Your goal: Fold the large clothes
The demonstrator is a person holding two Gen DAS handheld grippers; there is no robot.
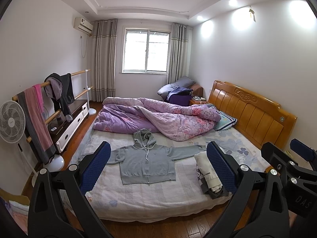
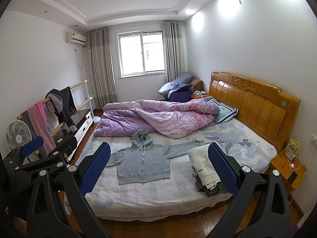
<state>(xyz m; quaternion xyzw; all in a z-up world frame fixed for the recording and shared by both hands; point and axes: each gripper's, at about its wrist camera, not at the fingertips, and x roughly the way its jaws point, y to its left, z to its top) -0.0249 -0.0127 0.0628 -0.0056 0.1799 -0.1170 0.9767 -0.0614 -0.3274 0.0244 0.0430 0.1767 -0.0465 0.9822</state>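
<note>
A plain grey zip-up hoodie with white drawstrings (image 1: 147, 161) is seen on a pale bedsheet printed with blue-grey leaves (image 1: 245, 148), a crumpled lilac quilt is patterned with pink flowers (image 1: 158, 119), the carved wooden headboard is coloured honey-orange (image 1: 251, 113), and dark-blue dimpled pads (image 1: 95, 166) are borne on black gripper frames.

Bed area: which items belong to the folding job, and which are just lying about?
Job:
- grey hoodie, spread flat, zipped
- folded stack beside it
- left gripper and right gripper, both open, holding nothing

Lying about:
- purple quilt
- pillow
- clothes on rail
- fan
</note>
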